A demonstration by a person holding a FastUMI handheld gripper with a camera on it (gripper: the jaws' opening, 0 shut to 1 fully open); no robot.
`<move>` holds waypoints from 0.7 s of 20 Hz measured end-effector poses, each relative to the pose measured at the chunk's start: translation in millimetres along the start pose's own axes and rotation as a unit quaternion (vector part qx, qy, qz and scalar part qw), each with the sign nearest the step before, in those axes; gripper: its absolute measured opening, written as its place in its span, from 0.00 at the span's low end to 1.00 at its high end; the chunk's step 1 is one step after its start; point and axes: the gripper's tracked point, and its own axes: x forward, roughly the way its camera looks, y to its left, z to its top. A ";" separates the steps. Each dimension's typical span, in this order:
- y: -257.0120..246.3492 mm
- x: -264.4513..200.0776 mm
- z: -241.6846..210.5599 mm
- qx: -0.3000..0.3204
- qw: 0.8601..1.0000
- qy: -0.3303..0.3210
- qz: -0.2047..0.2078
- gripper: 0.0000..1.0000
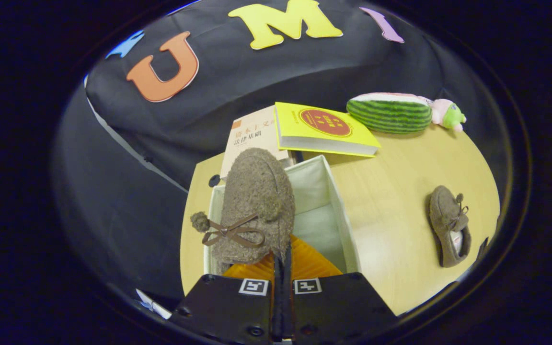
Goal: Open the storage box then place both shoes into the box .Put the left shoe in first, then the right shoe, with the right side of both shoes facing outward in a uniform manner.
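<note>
Claw pinches shoe over open box, right half free.

Even, soft overhead light on the table — mild shadows; strong fisheye bending at edges, centre sharp.

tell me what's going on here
A hand-held gripper has its jaws closed on a brown shoe and holds it over the open box on the table. The other shoe lies on the table beside the box. Nothing is in the box yet.
</note>
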 end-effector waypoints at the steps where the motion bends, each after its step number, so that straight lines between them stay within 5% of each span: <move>1: 1.7 8.1 -6.4 -0.001 1.000 0.005 0.000 0.06; 8: 29.7 28.6 -36.8 -0.028 0.999 0.023 0.033 0.13; 10: 36.2 21.8 -37.3 -0.022 0.999 0.020 0.043 0.26; 11: 40.2 16.9 -35.3 -0.020 0.998 0.025 0.054 0.42; 14: 35.3 -5.7 -21.4 -0.042 0.998 -0.003 0.044 0.68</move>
